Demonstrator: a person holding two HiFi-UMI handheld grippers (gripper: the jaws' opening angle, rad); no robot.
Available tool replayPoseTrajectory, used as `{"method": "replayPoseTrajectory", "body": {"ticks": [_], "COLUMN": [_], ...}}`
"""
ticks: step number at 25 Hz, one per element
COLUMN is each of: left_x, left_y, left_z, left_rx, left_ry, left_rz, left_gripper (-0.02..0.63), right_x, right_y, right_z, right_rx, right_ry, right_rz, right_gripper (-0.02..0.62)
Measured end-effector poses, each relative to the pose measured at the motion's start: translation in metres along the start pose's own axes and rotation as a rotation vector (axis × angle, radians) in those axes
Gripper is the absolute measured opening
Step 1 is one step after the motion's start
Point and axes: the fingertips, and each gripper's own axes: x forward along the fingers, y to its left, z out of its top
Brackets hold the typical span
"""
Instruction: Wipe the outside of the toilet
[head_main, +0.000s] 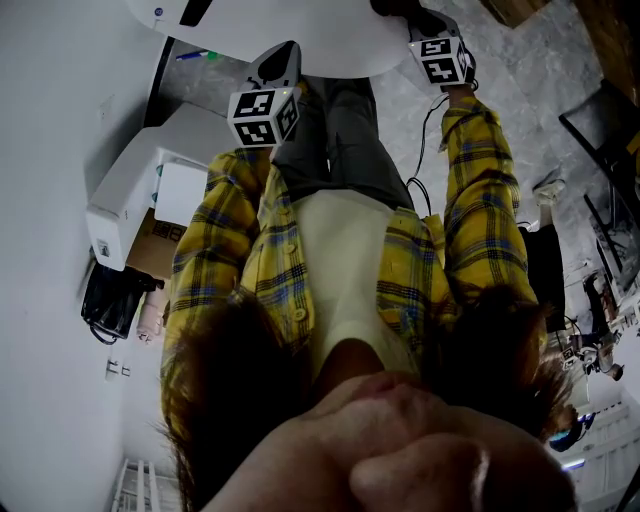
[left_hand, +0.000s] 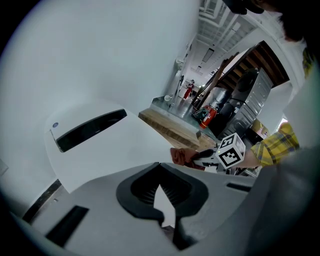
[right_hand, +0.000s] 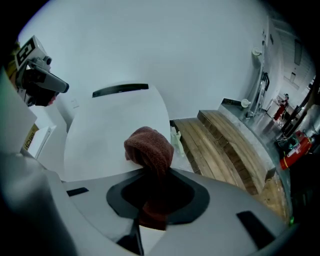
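- My right gripper (right_hand: 151, 175) is squeezed shut on the red-brown cloth (right_hand: 149, 147), near the right side of the white toilet (right_hand: 115, 125) lid.
- My left gripper (left_hand: 161, 189) is closed with nothing in it.
- The cloth is bunched up, so I think hard rubbing could pull it loose.
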Motion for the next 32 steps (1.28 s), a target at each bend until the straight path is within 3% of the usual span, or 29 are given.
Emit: {"method": "replayPoseTrajectory", "body": {"ticks": [7, 12, 21, 27, 32], "left_x": [-0.011, -0.023, -0.06, -0.093, -0.12], "left_y": [-0.007, -0.008, -0.017, -0.014, -0.006], "left_z": [0.019, 0.04, 0.069, 0.082, 0.088], "left_rx": [-0.02, -0.033, 0.022, 0.094, 0.087], "left_ry": [-0.061, -0.107, -0.177, -0.23, -0.276], "left_rz": [-0.042, -0.041, -0.032, 0.008, 0.052], "left_gripper": [0.008, 0.008, 0.008, 0.008, 0.008], "right_x": [-0.038, -0.068, -0.124, -0.156, -0.183], "right_y": [0.016, 0.034, 0.071, 0.095, 0.11], "right_z": [0.032, 0.063, 0.109, 0.132, 0.146], "right_rx": [0.073, 0.031, -0.009, 0.046, 0.049], "right_ry": [-0.134, -0.23, -0.342, -0.386, -0.425], "right_rz": [-0.007, 0.013, 0.028, 0.038, 0.035], "right_gripper": [0.091, 0.091, 0.091, 0.091, 0.091]}}
